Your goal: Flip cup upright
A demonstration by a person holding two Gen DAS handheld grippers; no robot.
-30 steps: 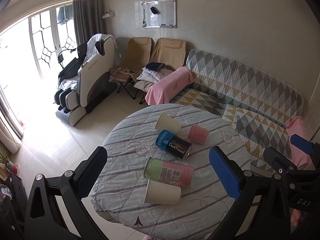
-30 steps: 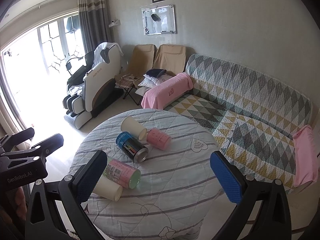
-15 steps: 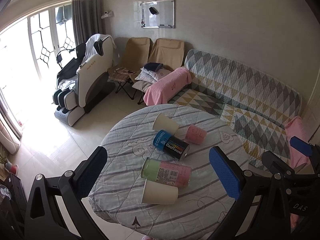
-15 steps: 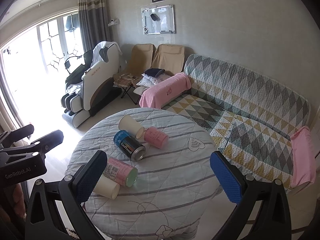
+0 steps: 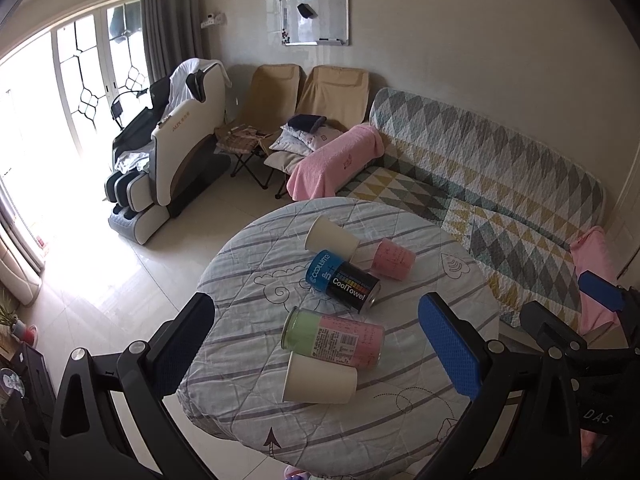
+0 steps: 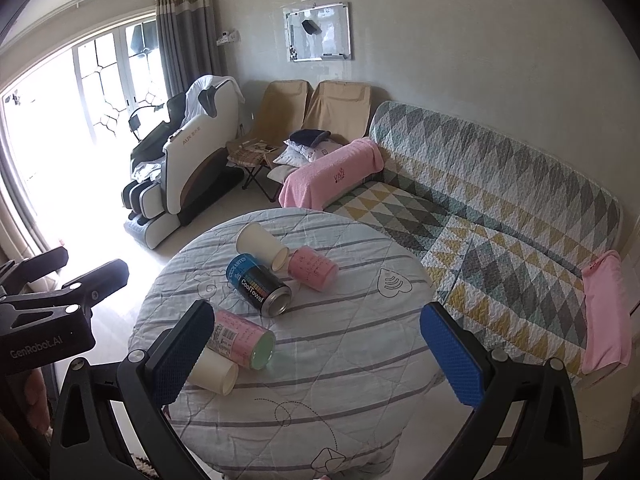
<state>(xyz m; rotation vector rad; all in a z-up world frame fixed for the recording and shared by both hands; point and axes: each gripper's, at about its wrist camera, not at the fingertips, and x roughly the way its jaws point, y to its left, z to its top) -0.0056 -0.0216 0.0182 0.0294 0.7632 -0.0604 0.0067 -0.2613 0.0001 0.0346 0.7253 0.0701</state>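
Observation:
Several cups and cans lie on their sides on a round table (image 5: 404,432) with a striped quilted cover. A white paper cup (image 5: 319,379) lies nearest, also seen in the right wrist view (image 6: 212,372). Beside it lies a pink and green jar (image 5: 334,337) (image 6: 244,340). Further off lie a blue and black CoolTowel can (image 5: 344,281) (image 6: 260,285), a pink cup (image 5: 394,259) (image 6: 314,268) and a second white paper cup (image 5: 330,237) (image 6: 262,246). My left gripper (image 5: 320,352) and right gripper (image 6: 316,356) are open, empty, above the table.
A patterned sofa (image 5: 500,184) with pink towels runs behind and right of the table. A massage chair (image 5: 176,164) and two folding chairs (image 5: 296,120) stand at the back left by the window. The table edge (image 6: 280,464) is close below.
Both views have shifted slightly, with the table drawing a little nearer. The cups and cans have not moved. Both grippers stay open.

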